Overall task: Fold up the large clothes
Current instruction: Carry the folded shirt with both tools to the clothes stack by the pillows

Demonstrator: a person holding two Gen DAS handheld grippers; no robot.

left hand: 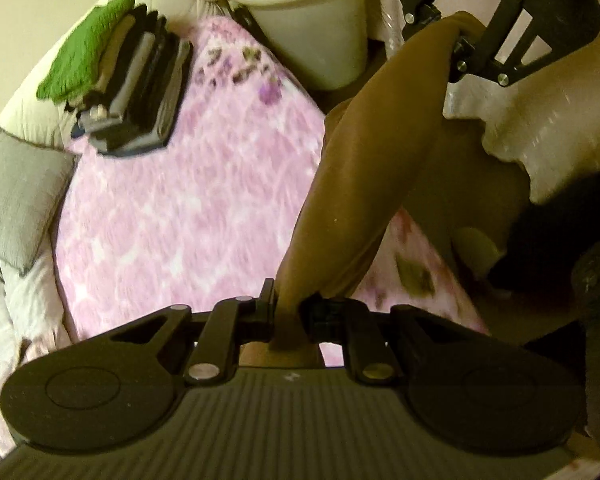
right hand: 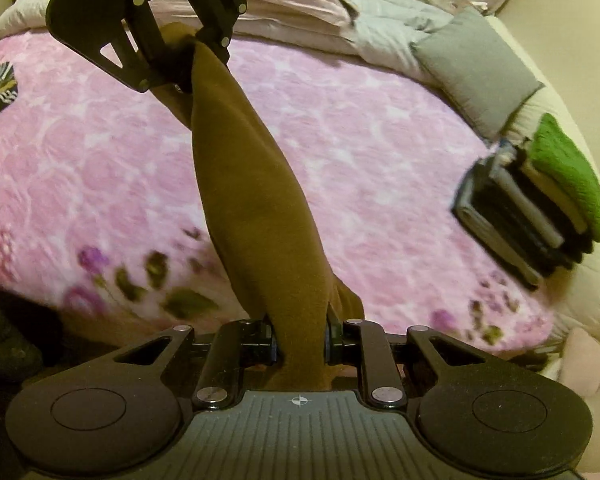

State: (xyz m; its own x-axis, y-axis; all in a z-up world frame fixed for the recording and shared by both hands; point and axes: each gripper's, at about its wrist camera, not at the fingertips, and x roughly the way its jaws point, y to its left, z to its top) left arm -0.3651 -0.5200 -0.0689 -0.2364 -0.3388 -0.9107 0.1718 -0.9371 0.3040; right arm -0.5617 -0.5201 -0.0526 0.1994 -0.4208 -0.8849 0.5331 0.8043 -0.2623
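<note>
Pink floral bedspread [right hand: 380, 152]; above it, left gripper [left hand: 288, 312] and right gripper [right hand: 300, 344] each clamp the brown garment [right hand: 252, 200] stretched between them.

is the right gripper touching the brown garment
Touching. The right wrist view shows the right gripper clamped on the brown garment, fabric bunched between its fingers.

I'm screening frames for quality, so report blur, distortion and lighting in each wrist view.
Left wrist view: heavy fisheye bending; pink bedspread and brown garment smeared by motion blur; the left gripper is sharper; dark lower right corner. Right wrist view: same curvature; the clothes stack and floral border streaked; the right gripper crisp; warm, dim light, no glare.
</note>
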